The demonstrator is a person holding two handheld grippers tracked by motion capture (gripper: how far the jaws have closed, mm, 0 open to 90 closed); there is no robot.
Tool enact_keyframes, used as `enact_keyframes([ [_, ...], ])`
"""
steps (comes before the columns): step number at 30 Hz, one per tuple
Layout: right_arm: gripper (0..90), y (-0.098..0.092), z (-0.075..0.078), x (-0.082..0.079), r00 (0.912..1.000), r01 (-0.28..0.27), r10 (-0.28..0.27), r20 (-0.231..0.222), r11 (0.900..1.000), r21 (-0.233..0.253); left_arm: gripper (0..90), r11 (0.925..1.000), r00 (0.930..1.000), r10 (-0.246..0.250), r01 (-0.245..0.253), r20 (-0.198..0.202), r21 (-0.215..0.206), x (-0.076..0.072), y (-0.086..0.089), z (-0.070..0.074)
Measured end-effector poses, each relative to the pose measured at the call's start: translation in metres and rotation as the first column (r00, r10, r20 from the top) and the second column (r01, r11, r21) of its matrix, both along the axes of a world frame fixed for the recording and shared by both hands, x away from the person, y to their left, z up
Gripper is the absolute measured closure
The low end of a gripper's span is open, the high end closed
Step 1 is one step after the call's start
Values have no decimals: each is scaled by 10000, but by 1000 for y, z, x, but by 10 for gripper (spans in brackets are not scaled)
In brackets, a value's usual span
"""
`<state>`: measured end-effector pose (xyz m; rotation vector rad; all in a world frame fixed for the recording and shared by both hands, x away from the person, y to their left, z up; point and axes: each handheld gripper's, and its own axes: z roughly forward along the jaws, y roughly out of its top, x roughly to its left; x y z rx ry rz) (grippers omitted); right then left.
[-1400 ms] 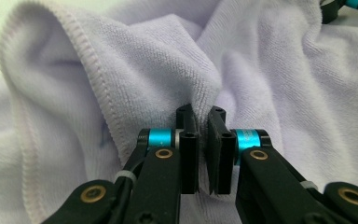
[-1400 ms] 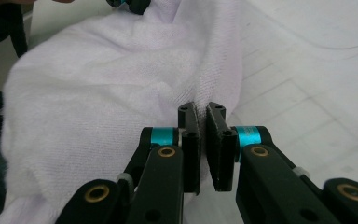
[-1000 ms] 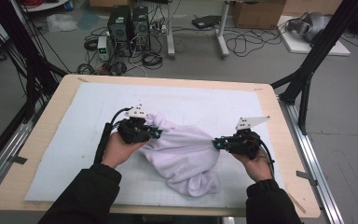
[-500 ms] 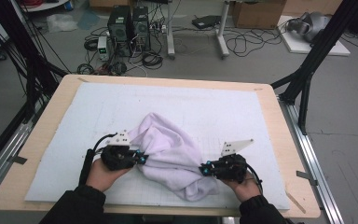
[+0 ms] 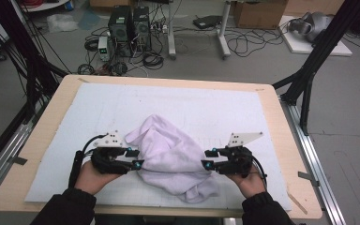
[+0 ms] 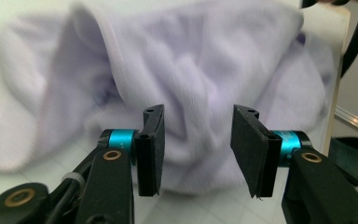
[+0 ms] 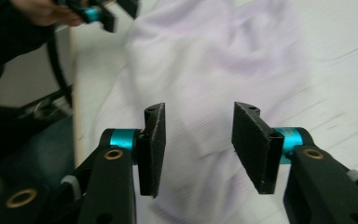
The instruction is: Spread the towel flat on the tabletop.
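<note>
Nearest the table's front edge, the person's sleeves and hands come in from below, one gripper in each. The left gripper (image 5: 135, 158) sits just beside the left flank of the pale lilac cloth (image 5: 173, 157), and the right gripper (image 5: 208, 159) just beside its right flank. In both gripper views the jaws stand wide apart with nothing between them: the cloth lies beyond the pads, not pinched. In the left gripper view the left gripper (image 6: 197, 144) faces a bunched fold of the cloth (image 6: 186, 79); in the right gripper view the right gripper (image 7: 197, 144) looks over a flatter spread of the cloth (image 7: 214, 70).

Compared with half a second ago, both hands remain near the front edge, and the grippers have come away from the fabric, which now lies slack between them. A second ago they were farther up the table, pressed into the bundle.

The cloth rests crumpled on the white mat (image 5: 215, 108), toward the front and centre, one lobe trailing to the front right. Beyond it the mat runs bare to the far side of the wooden table (image 5: 168, 80).
</note>
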<state>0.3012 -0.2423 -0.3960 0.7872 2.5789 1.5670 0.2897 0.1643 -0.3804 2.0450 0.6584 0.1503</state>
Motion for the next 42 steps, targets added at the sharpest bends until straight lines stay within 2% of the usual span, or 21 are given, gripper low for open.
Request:
enact_keyframes([
  [2, 505, 0, -1, 10, 9995, 256, -253, -201, 9996, 137, 510, 9999, 9997, 124, -125, 219, 31, 8, -3, 10],
  [4, 487, 3, -6, 20, 9991, 393, -390, -151, 9990, 193, 497, 9999, 9992, 161, -163, 363, 45, 16, -8, 16],
  [6, 429, 9, -12, 28, 9985, 500, -501, -240, 9987, -34, 443, 9996, 9990, 266, -270, 359, 106, 27, -19, 19],
  [8, 421, 15, -19, 36, 9979, 553, -556, -332, 9984, -125, 365, 9982, 9977, 564, -572, 371, 205, 37, -28, 16],
  [11, 432, 21, -29, 44, 9951, 368, -374, -910, 9993, -78, 348, 9938, 9976, 681, -687, 106, 872, 51, -37, 3],
  [12, 453, 22, -32, 47, 9939, 319, -328, -1049, 9994, -105, 380, 9904, 9980, 626, -615, -49, 1238, 54, -40, -2],
  [13, 496, 23, -35, 48, 9917, 306, -315, -1243, 9995, -94, 467, 9870, 9982, 528, -475, -301, 1537, 57, -42, -8],
  [14, 562, 23, -37, 50, 9894, 220, -222, -1436, 9998, -27, 612, 9855, 9986, 370, -303, -371, 1672, 58, -43, -10],
  [15, 613, 23, -39, 50, 9890, 119, -116, -1478, 9999, 15, 702, 9845, 9991, 221, -157, -350, 1748, 59, -44, -13],
  [16, 689, 24, -39, 51, 9877, -7, 15, -1565, 10000, 52, 785, 9849, 9988, 120, -37, -470, 1729, 59, -44, -15],
  [17, 763, 24, -39, 50, 9868, -168, 179, -1609, 9998, 85, 826, 9853, 9979, 3, 107, -641, 1707, 59, -45, -17],
  [18, 837, 24, -39, 49, 9863, -327, 338, -1616, 9994, 95, 840, 9848, 9968, -57, 194, -798, 1723, 59, -45, -19],
  [19, 852, 24, -37, 48, 9871, -375, 375, -1560, 9993, 28, 845, 9833, 9965, -106, 254, -824, 1800, 60, -45, -19],
  [23, 865, 15, -27, 42, 9902, -224, 237, -1376, 9997, 103, 857, 9881, 9985, 123, -40, -527, 1540, 58, -41, -14],
  [26, 867, -1, -14, 37, 9954, 101, -63, -951, 9992, 388, 857, 9908, 9984, 356, -295, -440, 1321, 60, -37, -10],
  [29, 867, -19, 2, 30, 9973, 374, -342, -643, 9981, 482, 858, 9952, 9977, 584, -554, -341, 812, 63, -34, -4],
  [33, 867, -36, 26, 20, 9982, 563, -550, -248, 9967, 577, 859, 9978, 9987, 493, -486, -161, 454, 61, -37, 8],
  [35, 867, -36, 34, 15, 9987, 505, -505, 16, 9984, 251, 859, 9977, 9991, 423, -421, -31, 524, 56, -38, 12],
  [38, 866, -30, 31, 9, 9996, 277, -277, 22, 9996, 11, 859, 9968, 9990, 431, -436, 92, 664, 43, -30, 10],
  [40, 866, -22, 20, 5, 9999, 15, -15, -164, 10000, -4, 859, 9956, 9986, 528, -526, 5, 774, 33, -22, 1],
  [42, 866, -13, 6, 2, 9987, -255, 241, -459, 9992, -301, 858, 9950, 9979, 628, -614, -154, 785, 22, -12, -11],
])
